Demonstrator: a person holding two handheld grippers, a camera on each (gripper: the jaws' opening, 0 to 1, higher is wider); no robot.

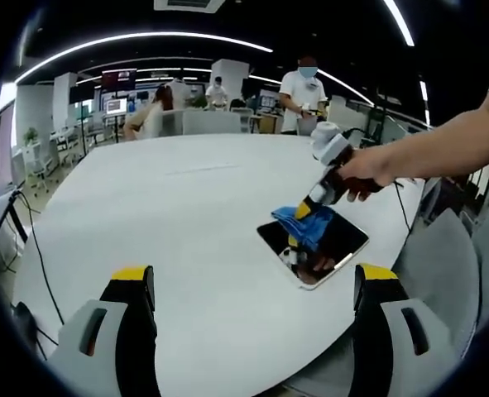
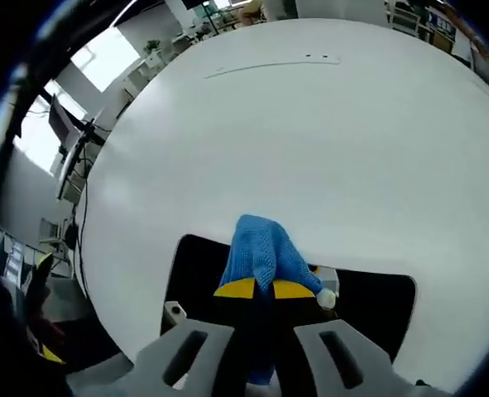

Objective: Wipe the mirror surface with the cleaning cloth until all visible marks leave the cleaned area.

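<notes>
A dark rectangular mirror (image 1: 327,248) lies flat on the white table (image 1: 178,215), right of centre in the left gripper view. A blue cleaning cloth (image 1: 304,223) rests on the mirror's far-left part, with my right gripper (image 1: 302,217) shut on it, held by a hand coming in from the right. In the right gripper view the blue cloth (image 2: 261,256) is pinched between the yellow-tipped jaws of my right gripper (image 2: 262,289) and pressed onto the mirror (image 2: 376,302). My left gripper (image 1: 252,285) hovers open above the table's near part, short of the mirror.
A thin seam (image 2: 273,64) crosses the far side of the round table (image 2: 310,141). Cables (image 1: 33,240) hang off its left edge. Several people (image 1: 304,95) stand among desks and monitors beyond the far edge. A grey chair (image 1: 443,265) sits at the right.
</notes>
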